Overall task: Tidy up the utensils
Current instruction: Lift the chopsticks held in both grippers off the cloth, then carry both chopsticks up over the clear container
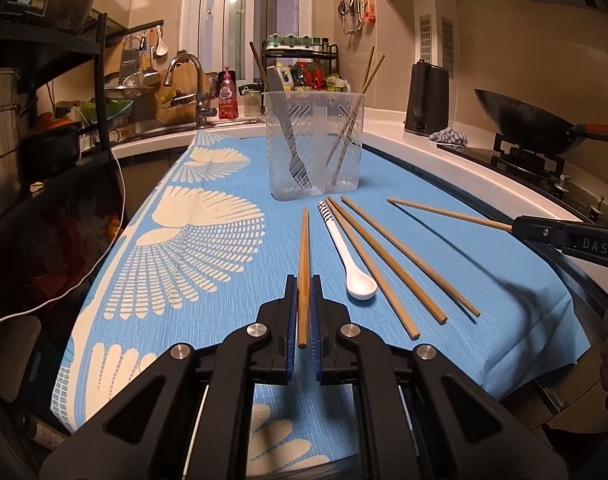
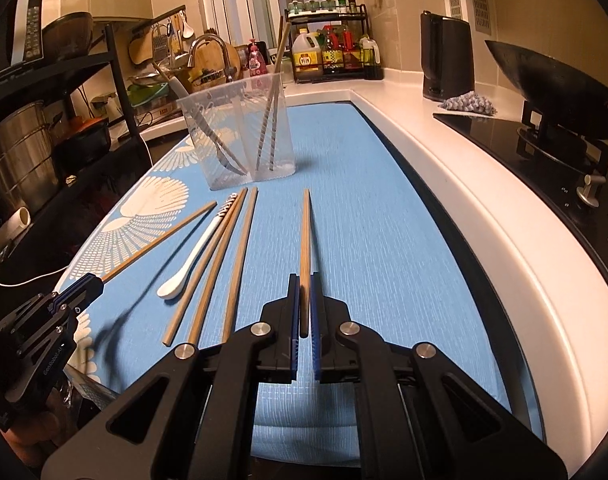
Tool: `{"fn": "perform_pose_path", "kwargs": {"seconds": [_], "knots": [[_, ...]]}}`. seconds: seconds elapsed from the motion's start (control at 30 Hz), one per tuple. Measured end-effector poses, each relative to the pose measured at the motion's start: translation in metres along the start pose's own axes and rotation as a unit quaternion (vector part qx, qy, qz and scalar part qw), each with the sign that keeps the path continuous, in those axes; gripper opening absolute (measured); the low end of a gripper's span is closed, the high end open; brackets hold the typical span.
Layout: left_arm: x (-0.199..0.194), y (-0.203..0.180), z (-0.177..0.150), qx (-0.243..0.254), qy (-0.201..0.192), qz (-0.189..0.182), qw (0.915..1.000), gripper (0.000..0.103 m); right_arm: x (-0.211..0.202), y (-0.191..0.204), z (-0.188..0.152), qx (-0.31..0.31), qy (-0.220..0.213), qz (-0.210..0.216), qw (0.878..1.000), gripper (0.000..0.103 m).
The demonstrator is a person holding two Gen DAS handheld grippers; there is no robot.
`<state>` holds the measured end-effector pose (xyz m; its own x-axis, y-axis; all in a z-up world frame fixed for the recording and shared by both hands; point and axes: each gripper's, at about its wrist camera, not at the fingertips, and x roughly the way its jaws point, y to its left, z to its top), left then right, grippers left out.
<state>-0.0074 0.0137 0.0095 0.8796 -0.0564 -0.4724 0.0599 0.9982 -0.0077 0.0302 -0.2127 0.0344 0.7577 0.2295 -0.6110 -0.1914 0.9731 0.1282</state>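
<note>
A clear two-compartment holder [image 1: 316, 148] [image 2: 239, 140] stands at the far end of the blue patterned cloth [image 1: 504, 300] [image 2: 364, 200]. A fork sits in its left compartment and chopsticks lean in its right one. My left gripper [image 1: 303, 280] [image 2: 97, 280] is shut on one wooden chopstick [image 1: 304, 240] [image 2: 163, 240], gripped near its thick end. My right gripper [image 2: 304, 280] [image 1: 516, 226] is shut on another chopstick [image 2: 305, 232] [image 1: 444, 212] that points toward the holder. Between them, a white spoon [image 1: 354, 256] [image 2: 191, 256] and three loose chopsticks [image 1: 392, 258] [image 2: 219, 268] lie on the cloth.
A wok [image 1: 536, 120] [image 2: 552, 80] rests on the stove to the right, beyond the white counter edge [image 2: 484, 220]. A black kettle [image 1: 428, 100] and a bottle rack [image 2: 332, 48] stand behind. The sink tap [image 1: 187, 80] and a black shelf [image 1: 63, 120] with pots are at the left.
</note>
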Motion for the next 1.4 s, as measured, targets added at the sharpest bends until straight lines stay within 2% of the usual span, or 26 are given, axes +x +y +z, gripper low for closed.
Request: {"fn": "perform_pose_path", "kwargs": {"seconds": [0.4, 0.83, 1.07, 1.4], "knots": [[-0.016, 0.003, 0.021, 0.0, -0.024, 0.0, 0.9997, 0.006, -0.025, 0.007, 0.019, -0.008, -0.035, 0.009, 0.999, 0.005], [-0.019, 0.026, 0.096, -0.013, -0.068, -0.013, 0.9975, 0.006, -0.057, 0.017, 0.078, -0.014, -0.092, 0.028, 0.995, 0.005], [-0.009, 0.044, 0.143, -0.034, -0.058, -0.034, 0.9971, 0.006, -0.057, 0.019, 0.12, -0.028, -0.112, 0.028, 0.993, 0.005], [0.003, 0.048, 0.208, -0.047, -0.009, -0.056, 0.9973, 0.006, -0.048, 0.03, 0.175, -0.044, -0.119, 0.04, 0.991, 0.005]]}}
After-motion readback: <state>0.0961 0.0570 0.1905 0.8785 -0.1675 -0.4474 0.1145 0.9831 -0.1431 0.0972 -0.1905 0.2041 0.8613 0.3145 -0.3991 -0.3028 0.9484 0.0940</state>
